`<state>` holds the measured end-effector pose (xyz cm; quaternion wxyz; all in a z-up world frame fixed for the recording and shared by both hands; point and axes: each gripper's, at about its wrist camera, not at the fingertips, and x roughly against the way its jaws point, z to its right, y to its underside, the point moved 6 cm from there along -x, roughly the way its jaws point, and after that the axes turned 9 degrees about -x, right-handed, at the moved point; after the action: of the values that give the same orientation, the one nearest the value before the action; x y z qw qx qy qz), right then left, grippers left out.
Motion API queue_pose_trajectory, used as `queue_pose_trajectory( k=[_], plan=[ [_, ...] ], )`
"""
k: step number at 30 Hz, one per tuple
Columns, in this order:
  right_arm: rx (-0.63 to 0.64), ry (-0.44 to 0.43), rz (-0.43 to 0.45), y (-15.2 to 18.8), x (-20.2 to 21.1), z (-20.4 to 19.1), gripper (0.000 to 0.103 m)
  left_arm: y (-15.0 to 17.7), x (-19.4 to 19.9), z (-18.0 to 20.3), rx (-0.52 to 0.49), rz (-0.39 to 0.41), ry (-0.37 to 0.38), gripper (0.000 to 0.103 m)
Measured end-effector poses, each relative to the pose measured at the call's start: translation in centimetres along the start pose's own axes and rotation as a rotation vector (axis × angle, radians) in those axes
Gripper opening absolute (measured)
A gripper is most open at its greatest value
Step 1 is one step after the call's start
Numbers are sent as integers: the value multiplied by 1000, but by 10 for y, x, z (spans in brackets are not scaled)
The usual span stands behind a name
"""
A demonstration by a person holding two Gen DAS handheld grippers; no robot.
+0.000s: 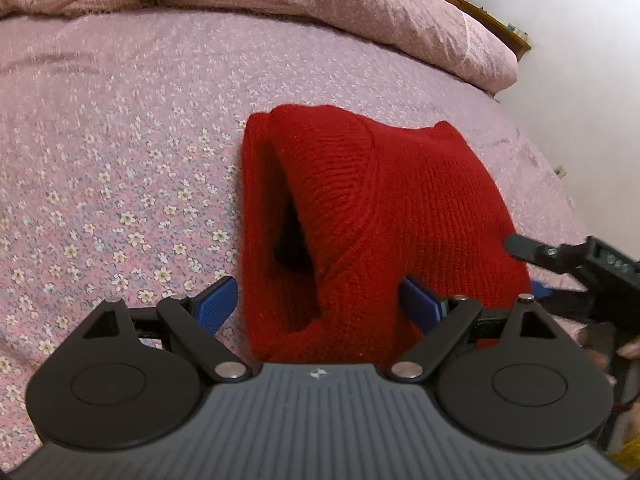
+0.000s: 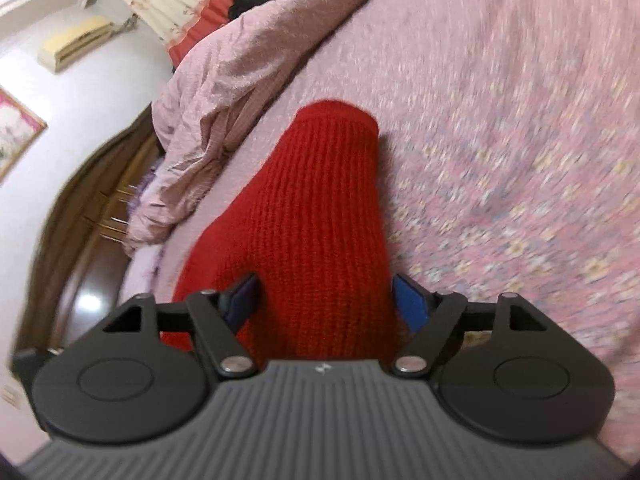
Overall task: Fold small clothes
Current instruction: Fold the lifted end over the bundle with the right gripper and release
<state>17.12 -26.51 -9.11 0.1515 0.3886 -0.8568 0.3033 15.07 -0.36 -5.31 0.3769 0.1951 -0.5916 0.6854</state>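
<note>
A red knitted garment [image 1: 384, 208] lies folded on the pink floral bed sheet [image 1: 120, 160]. My left gripper [image 1: 320, 304] is open, its blue pads [image 1: 218, 304] on either side of the garment's near edge, where a fold gapes open. The right gripper's black body [image 1: 580, 264] shows at the garment's right edge. In the right wrist view the garment [image 2: 312, 216] runs away from me as a long red strip. My right gripper [image 2: 324, 304] is open, its blue pads [image 2: 408, 304] straddling the near end. The right wrist view is blurred by motion.
A bunched pink quilt [image 1: 360, 8] lies across the far side of the bed, also in the right wrist view [image 2: 208, 92]. A wooden headboard [image 1: 480, 4] runs behind it. A dark wooden bed frame [image 2: 80, 208] and white wall lie left.
</note>
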Motion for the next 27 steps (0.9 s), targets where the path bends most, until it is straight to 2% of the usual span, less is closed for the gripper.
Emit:
queue_pose_trajectory(
  k=[3,4,6,7,8,10,12,18,22,27],
  plan=[
    [111,82,80,-1,18,-14,75,0,6,1,-4,17,-29,91],
    [143,92,104,0,24,-20,75,0,9,0,1,21,-38,91],
    [191,76,140,6,34,-32,68,2,12,-3,1,24,-62,91],
    [200,66,157,9,38,-37,60,3,13,-5,0,22,-78,91],
    [201,48,170,15,41,-42,45,5,14,-7,-3,21,-93,91],
    [194,10,155,22,43,-44,32,7,16,-10,-9,16,-111,91],
    [198,0,136,29,35,-48,30,9,16,-11,-18,10,-129,91],
    [217,52,100,44,15,-41,28,20,10,-16,-45,-9,-171,93],
    [274,79,115,52,13,-44,27,26,12,-16,-34,-3,-177,93],
    [273,86,165,56,25,-51,29,25,29,-5,-57,16,-180,92]
  ],
)
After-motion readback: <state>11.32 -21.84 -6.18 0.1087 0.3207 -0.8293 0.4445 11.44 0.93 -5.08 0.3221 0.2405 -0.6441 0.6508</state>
